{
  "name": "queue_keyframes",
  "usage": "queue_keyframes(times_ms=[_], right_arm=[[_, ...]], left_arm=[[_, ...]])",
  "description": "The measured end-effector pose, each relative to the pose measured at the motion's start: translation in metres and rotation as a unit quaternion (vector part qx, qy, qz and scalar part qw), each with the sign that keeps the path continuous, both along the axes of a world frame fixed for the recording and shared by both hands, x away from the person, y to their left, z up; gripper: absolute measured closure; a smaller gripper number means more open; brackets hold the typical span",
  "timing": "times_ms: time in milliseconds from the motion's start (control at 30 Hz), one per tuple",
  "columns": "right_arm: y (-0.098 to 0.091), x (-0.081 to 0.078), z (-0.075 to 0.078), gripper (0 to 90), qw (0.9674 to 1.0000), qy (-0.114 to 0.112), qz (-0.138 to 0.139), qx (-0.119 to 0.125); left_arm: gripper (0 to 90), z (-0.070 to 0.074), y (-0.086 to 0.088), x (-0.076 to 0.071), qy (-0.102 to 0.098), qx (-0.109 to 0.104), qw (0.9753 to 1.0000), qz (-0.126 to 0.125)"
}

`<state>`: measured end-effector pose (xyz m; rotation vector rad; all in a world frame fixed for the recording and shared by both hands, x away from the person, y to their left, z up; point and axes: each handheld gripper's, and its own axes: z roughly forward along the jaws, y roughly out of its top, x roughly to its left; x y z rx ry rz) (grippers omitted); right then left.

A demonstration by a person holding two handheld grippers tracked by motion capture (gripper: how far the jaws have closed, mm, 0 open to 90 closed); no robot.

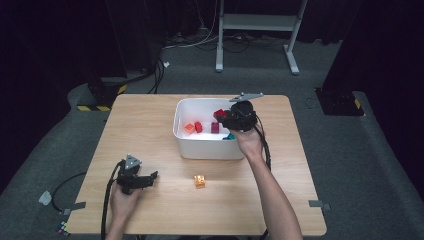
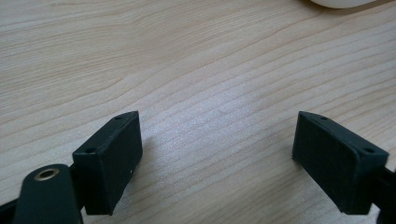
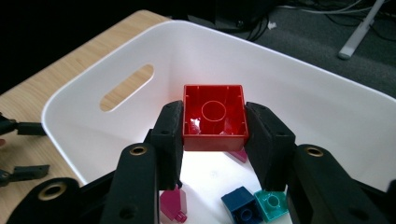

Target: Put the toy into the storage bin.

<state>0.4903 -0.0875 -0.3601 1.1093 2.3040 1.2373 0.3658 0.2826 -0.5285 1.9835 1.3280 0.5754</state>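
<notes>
Pinching a red brick (image 3: 214, 116) between its pads, hollow underside toward its camera, the right tool (image 3: 214, 133) hangs directly above the white bin (image 3: 88, 79), floor straight below, while the left tool (image 2: 217, 158) rests spread on the table (image 2: 196, 60), well short of the bin.

Left gripper (image 1: 152, 175): low at near left, fingers (image 2: 109, 163) spread wide, nothing between | Right gripper (image 1: 220, 116): forearm extended forward, raised, fingers (image 3: 170, 135) clamped either side of a load | Left hand (image 1: 122, 200): wrapped on gripper body.
</notes>
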Motion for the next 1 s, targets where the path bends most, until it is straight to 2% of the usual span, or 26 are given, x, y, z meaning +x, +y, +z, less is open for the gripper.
queue_keyframes(times_ms=[133, 233, 333, 400, 533, 800, 1000], right_arm=[[0.003, 0.007, -0.007, 55.5, 0.9997, 0.01, -0.007, -0.021], [0.002, 0.007, -0.008, 49.1, 0.9997, 0.011, -0.014, -0.016], [0.0, 0.005, -0.007, 46.5, 0.9996, 0.009, -0.016, -0.02], [-0.002, 0.001, -0.006, 45.1, 0.9998, 0.005, -0.015, -0.011], [-0.006, -0.014, -0.005, 44.7, 1.0, -0.004, -0.006, 0.006], [-0.018, -0.057, -0.005, 43.7, 0.9986, -0.027, 0.015, 0.044], [-0.019, -0.09, -0.019, 42.7, 0.9976, -0.03, 0.041, 0.048]], left_arm=[[16.1, 0.0, 0.0, 0.0, 0.0, 0.0, 1.0, 0.0], [16.1, 0.0, 0.0, 0.0, 0.0, 0.0, 1.0, 0.0], [16.1, 0.0, 0.0, 0.0, 0.0, 0.0, 1.0, 0.0], [16.0, 0.0, 0.0, 0.0, 0.0, 0.0, 1.0, 0.0], [16.0, 0.0, 0.0, 0.0, 0.0, 0.0, 1.0, 0.0], [16.0, 0.0, 0.0, 0.0, 0.0, 0.001, 1.0, 0.0], [16.0, 0.0, 0.0, 0.0, 0.0, 0.001, 1.0, 0.0]])
